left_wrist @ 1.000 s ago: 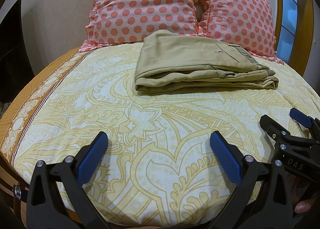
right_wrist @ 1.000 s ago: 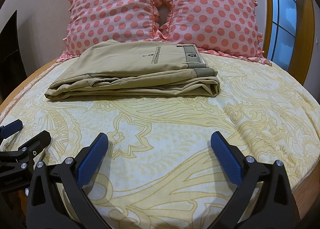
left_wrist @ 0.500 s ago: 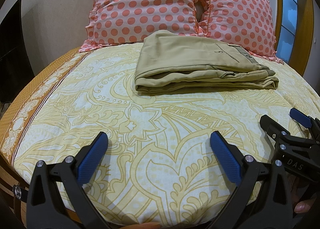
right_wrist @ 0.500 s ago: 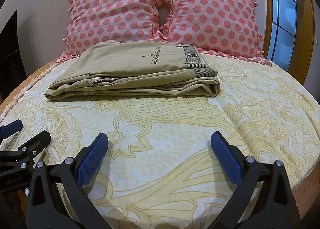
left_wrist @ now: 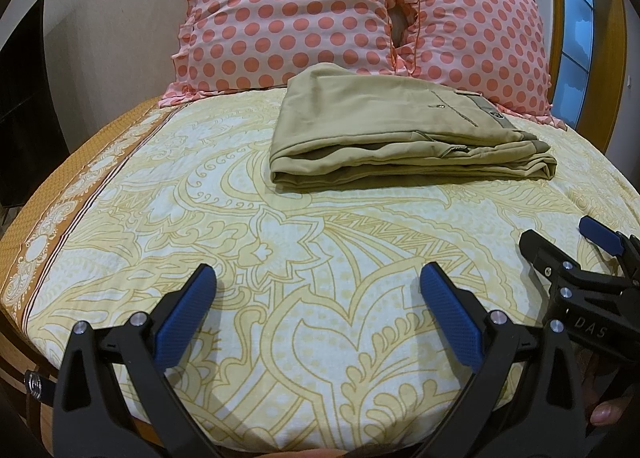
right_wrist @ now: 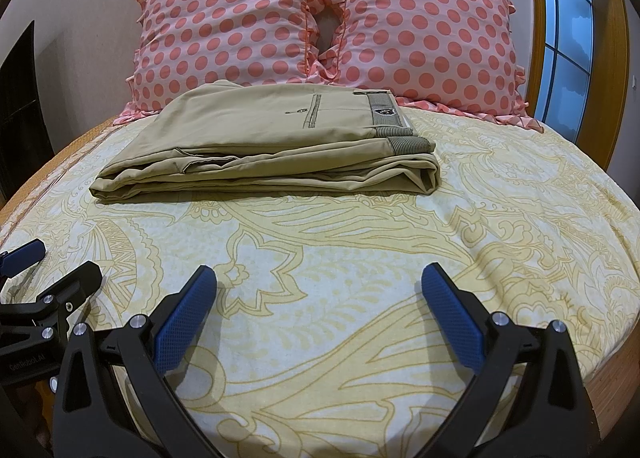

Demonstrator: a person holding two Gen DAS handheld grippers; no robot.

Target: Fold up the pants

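The khaki pants (left_wrist: 384, 129) lie folded in a flat stack on the bed, in front of the pillows; they also show in the right wrist view (right_wrist: 272, 145), waistband to the right. My left gripper (left_wrist: 318, 298) is open and empty, low over the near part of the bed, well short of the pants. My right gripper (right_wrist: 320, 298) is open and empty beside it, also near the front edge. Each gripper shows at the edge of the other's view: the right one (left_wrist: 568, 242) and the left one (right_wrist: 52, 266).
The bed has a yellow patterned sheet (left_wrist: 280, 250) with an orange border (left_wrist: 52, 209) on the left. Two pink polka-dot pillows (right_wrist: 240, 17) (right_wrist: 424, 25) stand against the headboard. A window (right_wrist: 568, 33) is at the right; a dark object (left_wrist: 24, 97) stands at the left.
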